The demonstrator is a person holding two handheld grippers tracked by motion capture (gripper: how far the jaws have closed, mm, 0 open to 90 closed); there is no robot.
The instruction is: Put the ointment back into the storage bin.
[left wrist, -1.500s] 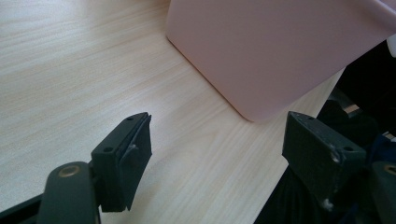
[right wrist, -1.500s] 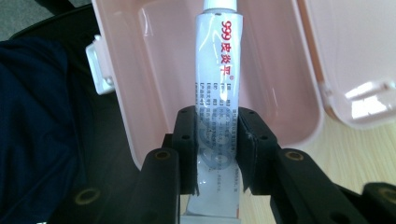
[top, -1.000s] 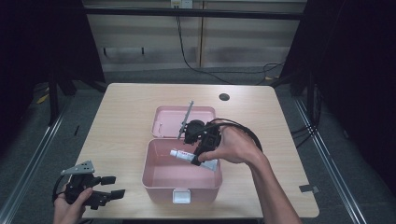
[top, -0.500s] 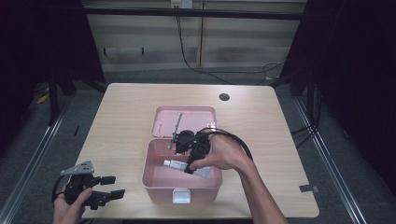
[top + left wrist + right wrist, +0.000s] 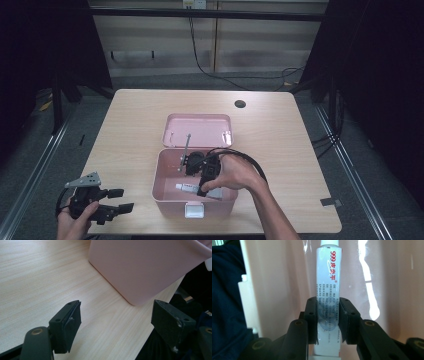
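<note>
A pink box [image 5: 165, 197] stands open on the table, its lid [image 5: 199, 130] tipped back behind it. My right gripper [image 5: 202, 190] reaches down inside the box, shut on a white tube [image 5: 186, 187] with red print. In the right gripper view the tube [image 5: 328, 285] runs up between the two pads [image 5: 312, 315], against the pink inner wall [image 5: 284, 282]. My left gripper [image 5: 120, 200] stays low over the table at the front left, open and with nothing in it. In the left gripper view its jaws stand wide apart before the box's corner [image 5: 140, 272].
A black cable [image 5: 250, 162] loops from the right gripper over the box's rim. A dark round hole [image 5: 240, 104] sits in the table top at the back right. The table's front edge lies just beside the left gripper. Dark floor surrounds the wooden table [image 5: 130, 125].
My right gripper has sunk with the tube from above the box down into it and moved toward the front. The left gripper has kept still.
</note>
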